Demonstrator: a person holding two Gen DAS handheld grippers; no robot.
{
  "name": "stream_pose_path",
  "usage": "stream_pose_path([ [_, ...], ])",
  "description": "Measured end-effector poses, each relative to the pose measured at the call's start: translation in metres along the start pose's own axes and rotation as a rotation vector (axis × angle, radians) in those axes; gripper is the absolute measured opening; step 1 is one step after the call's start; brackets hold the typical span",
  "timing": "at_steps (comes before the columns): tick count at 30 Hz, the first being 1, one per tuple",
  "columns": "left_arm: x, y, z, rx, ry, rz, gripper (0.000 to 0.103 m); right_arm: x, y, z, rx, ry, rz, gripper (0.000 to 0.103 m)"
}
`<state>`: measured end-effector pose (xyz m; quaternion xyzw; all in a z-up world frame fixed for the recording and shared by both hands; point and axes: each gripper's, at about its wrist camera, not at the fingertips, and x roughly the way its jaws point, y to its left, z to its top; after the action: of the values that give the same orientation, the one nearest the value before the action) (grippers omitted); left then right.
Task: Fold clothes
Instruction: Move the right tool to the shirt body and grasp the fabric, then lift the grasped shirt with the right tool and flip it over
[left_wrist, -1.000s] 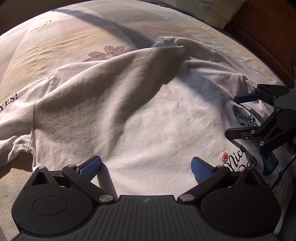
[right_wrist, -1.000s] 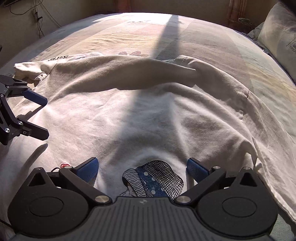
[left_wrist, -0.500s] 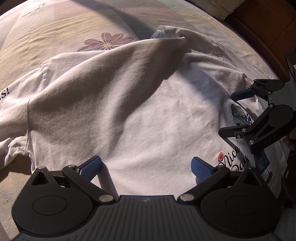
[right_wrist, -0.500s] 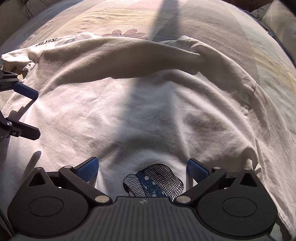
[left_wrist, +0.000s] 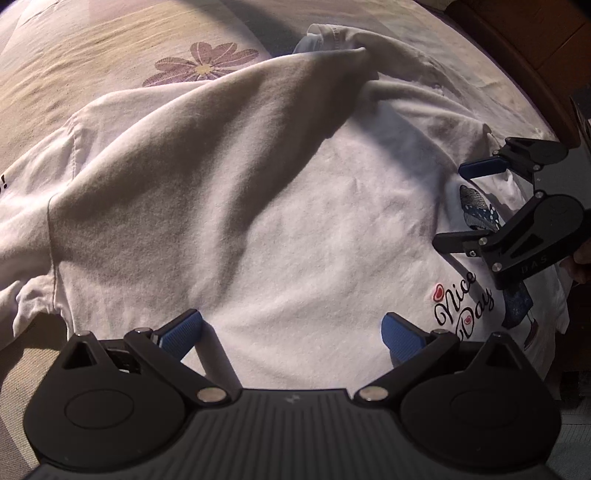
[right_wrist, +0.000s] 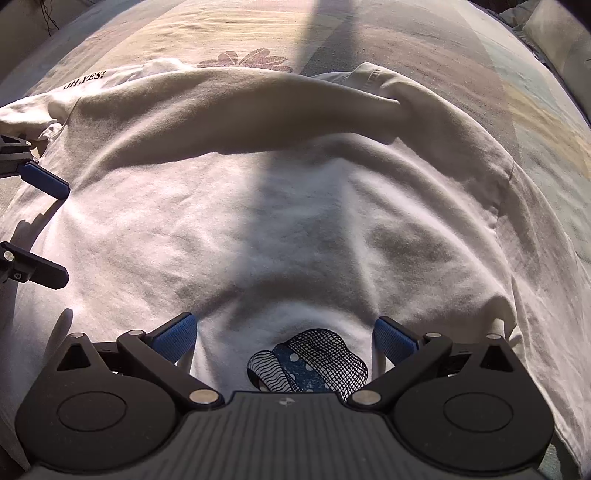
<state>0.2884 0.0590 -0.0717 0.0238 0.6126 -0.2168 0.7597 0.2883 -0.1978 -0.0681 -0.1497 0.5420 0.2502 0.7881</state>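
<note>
A white T-shirt (left_wrist: 288, 229) lies partly folded on the bed, with one side and a sleeve (left_wrist: 229, 122) turned over the body. It carries a "Nice Day" print (left_wrist: 461, 306) and a blue hat figure (right_wrist: 310, 365). My left gripper (left_wrist: 291, 332) is open and empty, low over the shirt's near edge. My right gripper (right_wrist: 284, 339) is open and empty over the hat print. The right gripper also shows in the left wrist view (left_wrist: 458, 206), and the left gripper shows in the right wrist view (right_wrist: 55, 232).
The bedsheet (left_wrist: 92, 55) has a purple flower print (left_wrist: 203, 66). A dark wooden bed frame (left_wrist: 535, 48) runs along the far right. A pillow (right_wrist: 554, 33) lies at the top right. Another white garment with "OH,YES!" lettering (right_wrist: 83, 79) lies under the shirt's left side.
Both grippers have moved forward and lower over the shirt, so it fills more of each view. Both stay open. The shirt itself has not moved.
</note>
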Motion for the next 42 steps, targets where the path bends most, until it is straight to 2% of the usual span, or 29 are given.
stream_pose_path([
  [7,-0.013,0.022,-0.018,-0.233,-0.017,-0.001,0.102,-0.005,-0.004,-0.012,-0.025,-0.055,0.016,0.103],
  [10,-0.019,0.030,-0.012,-0.322,0.010,0.024,0.102,-0.005,-0.004,-0.010,-0.059,-0.034,0.029,0.103],
  [12,-0.028,0.036,-0.001,-0.340,0.002,0.037,0.102,-0.006,-0.004,-0.006,-0.078,-0.008,0.035,0.103],
  [15,-0.048,0.046,0.027,-0.286,-0.071,0.040,0.102,-0.017,-0.013,0.008,-0.039,0.032,0.084,0.103],
  [18,-0.059,0.060,0.068,-0.212,-0.133,0.012,0.102,-0.035,-0.036,0.034,0.014,-0.033,0.151,0.103],
  [21,-0.054,0.074,0.115,-0.106,-0.171,-0.024,0.102,-0.017,-0.060,0.082,0.008,-0.060,0.200,0.103],
  [25,-0.022,0.092,0.172,0.056,-0.114,-0.063,0.102,0.007,-0.093,0.147,0.000,-0.095,0.267,0.103],
  [28,0.003,0.105,0.195,0.126,-0.027,-0.102,0.102,0.027,-0.117,0.194,-0.006,-0.105,0.318,0.103],
  [30,0.016,0.111,0.199,0.136,0.043,-0.138,0.101,0.054,-0.126,0.211,0.003,-0.008,0.343,0.103],
  [32,0.022,0.115,0.195,0.123,0.096,-0.189,0.101,0.067,-0.130,0.212,0.019,0.066,0.387,0.103],
  [36,0.016,0.105,0.171,0.147,0.175,-0.311,0.101,0.058,-0.122,0.198,0.023,0.160,0.543,0.103],
  [38,0.006,0.094,0.155,0.189,0.185,-0.329,0.101,0.053,-0.118,0.189,0.021,0.204,0.610,0.103],
  [42,-0.024,0.069,0.117,0.284,0.169,-0.347,0.101,0.037,-0.099,0.158,-0.034,0.253,0.611,0.103],
])
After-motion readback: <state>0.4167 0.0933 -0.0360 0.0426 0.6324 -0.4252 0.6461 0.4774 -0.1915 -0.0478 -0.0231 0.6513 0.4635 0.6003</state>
